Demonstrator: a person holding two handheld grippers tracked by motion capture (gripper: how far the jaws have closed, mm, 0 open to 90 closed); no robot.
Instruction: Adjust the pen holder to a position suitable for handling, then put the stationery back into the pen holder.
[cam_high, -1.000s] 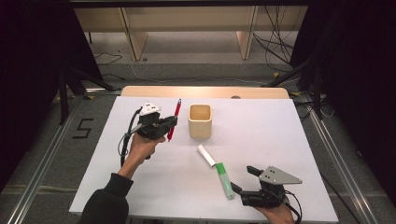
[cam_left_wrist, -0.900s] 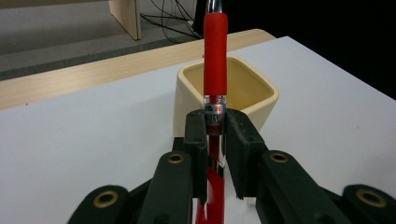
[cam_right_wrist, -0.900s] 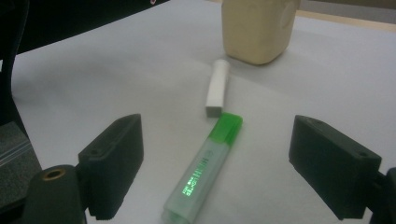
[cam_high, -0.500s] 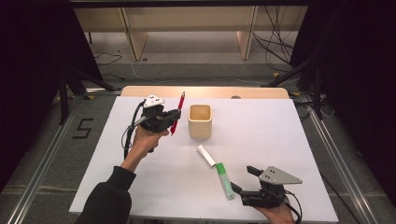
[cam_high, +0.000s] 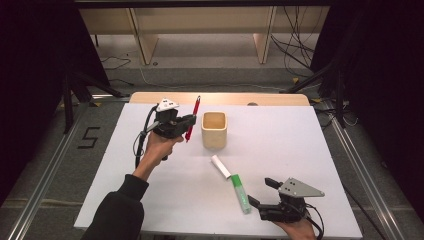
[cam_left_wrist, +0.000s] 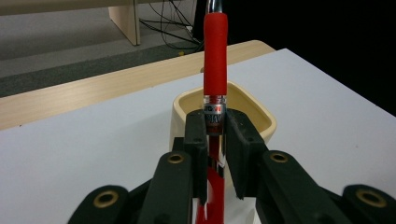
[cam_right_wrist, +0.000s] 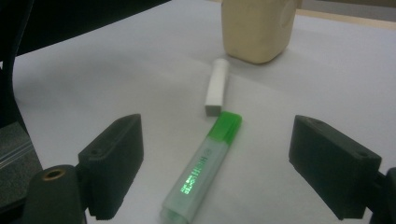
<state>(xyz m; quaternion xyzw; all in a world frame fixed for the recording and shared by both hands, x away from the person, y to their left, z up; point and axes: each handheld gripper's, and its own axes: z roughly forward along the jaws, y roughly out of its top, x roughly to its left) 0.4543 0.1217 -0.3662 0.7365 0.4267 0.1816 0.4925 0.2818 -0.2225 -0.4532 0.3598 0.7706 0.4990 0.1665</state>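
A: Far left, left gripper raised above the white table, jaws clamped on the slim red pen with a rubber grip. Held how?

B: Near upright, slightly tilted, pinched around the clear middle of the barrel; red grip section above the jaws, lower end below. Probably kept steep so as to drop end-first into a narrow opening.

A: Next to the right?

B: Cream square ceramic pen cup, standing upright near the table's middle, just beside the pen, apart from it. In the left gripper view, cup directly behind the jaws, mouth open and seemingly empty: likely the pen's destination, though not yet reached.

A: Further right, toward the near edge?

B: White cap-like cylinder lying flat, end to end with a green highlighter with translucent body, the two touching or nearly so; hard to tell which. Both untouched on the table.

A: Far right?

B: Right gripper low at the near edge, jaws spread wide, nothing between the pads. In the right gripper view, highlighter lying ahead between the two jaws, as though lined up for a later pick.
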